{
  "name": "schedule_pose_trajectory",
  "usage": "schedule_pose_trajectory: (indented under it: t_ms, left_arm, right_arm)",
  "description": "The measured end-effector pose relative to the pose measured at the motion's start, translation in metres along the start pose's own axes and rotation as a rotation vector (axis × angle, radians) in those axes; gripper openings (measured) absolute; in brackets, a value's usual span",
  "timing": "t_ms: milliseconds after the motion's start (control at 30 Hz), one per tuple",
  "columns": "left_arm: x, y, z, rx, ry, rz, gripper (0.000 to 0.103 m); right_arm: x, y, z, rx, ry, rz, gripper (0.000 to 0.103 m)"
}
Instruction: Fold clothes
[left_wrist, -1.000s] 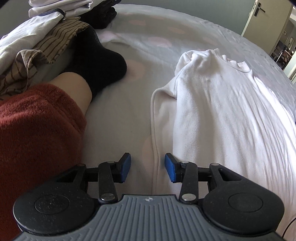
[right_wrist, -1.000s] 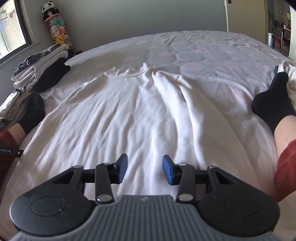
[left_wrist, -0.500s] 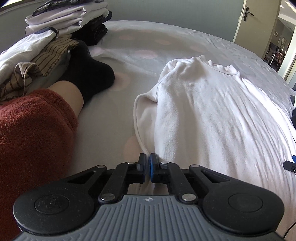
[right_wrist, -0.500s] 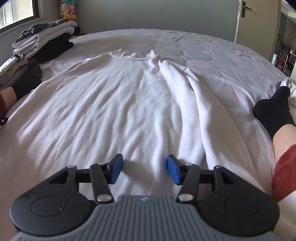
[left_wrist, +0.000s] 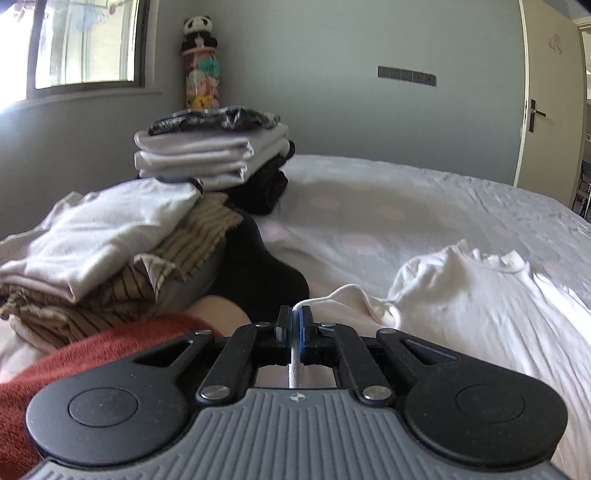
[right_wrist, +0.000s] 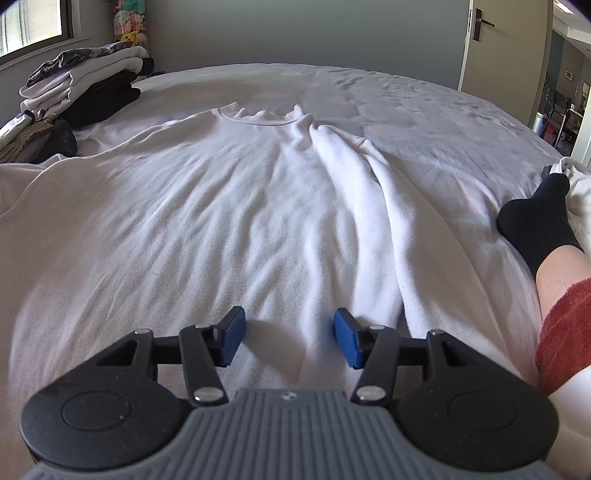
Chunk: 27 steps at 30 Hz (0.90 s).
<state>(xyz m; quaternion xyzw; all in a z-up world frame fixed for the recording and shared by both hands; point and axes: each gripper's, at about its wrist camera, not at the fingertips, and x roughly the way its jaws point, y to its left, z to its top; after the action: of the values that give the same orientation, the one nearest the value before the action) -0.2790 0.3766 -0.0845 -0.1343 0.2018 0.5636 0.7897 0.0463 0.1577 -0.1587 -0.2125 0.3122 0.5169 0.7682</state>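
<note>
In the left wrist view, the left claw (left_wrist: 294, 325) is clamped on a lifted edge of the white sweatshirt (left_wrist: 461, 291), spread on the bed (left_wrist: 406, 199). In the right wrist view, the right claw (right_wrist: 289, 341) is held apart above the sweatshirt's lower part. The fabric is judged soft and limp, best pinched at its edges.

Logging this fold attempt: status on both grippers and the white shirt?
Left gripper shut on white shirt edge, lifted. Right gripper open, low over the shirt's lower part. Shirt mostly flat on bed. Socked foot beside its right side.
</note>
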Motion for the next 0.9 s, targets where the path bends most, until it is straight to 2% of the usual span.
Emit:
schedule_pose_trajectory:
  t_ms: [67,100,200,267,367,500,600,667,700,800,900]
  left_arm:
    - [-0.003,-0.007,0.004,0.039,-0.050,0.031,0.004]
    - [-0.005,-0.010,0.006,0.050,-0.066,0.019,0.004]
    - [-0.017,-0.027,0.006,0.096,-0.098,-0.105,0.004]
    - [-0.027,-0.047,-0.001,0.168,-0.112,-0.190,0.004]
    - [-0.029,-0.074,-0.017,0.255,-0.065,-0.312,0.004]
    - [-0.016,-0.102,-0.045,0.350,0.082,-0.412,0.004]
    - [-0.003,-0.111,-0.063,0.392,0.197,-0.430,0.004]
    - [0.003,-0.112,-0.070,0.409,0.246,-0.426,0.006]
    - [0.002,-0.110,-0.071,0.409,0.237,-0.426,0.009]
    - [-0.003,-0.106,-0.069,0.399,0.243,-0.449,0.033]
    - [-0.017,-0.098,-0.064,0.369,0.209,-0.465,0.047]
  right_arm:
    - [0.001,-0.001,0.000,0.005,0.000,0.001,0.057]
    - [0.001,-0.001,0.000,0.008,0.001,0.001,0.057]
    - [0.002,-0.001,0.002,0.018,0.002,0.002,0.057]
    - [0.003,-0.002,0.003,0.024,0.001,0.002,0.057]
    - [0.005,-0.001,0.004,0.032,0.001,0.004,0.058]
    - [0.005,-0.002,0.005,0.041,0.001,0.010,0.058]
    - [0.006,-0.003,0.005,0.048,0.002,0.016,0.058]
    - [0.006,-0.004,0.006,0.053,0.003,0.019,0.058]
    - [0.007,-0.004,0.006,0.054,0.004,0.020,0.059]
    - [0.007,-0.003,0.006,0.050,0.005,0.021,0.060]
    - [0.007,-0.002,0.005,0.048,0.005,0.021,0.061]
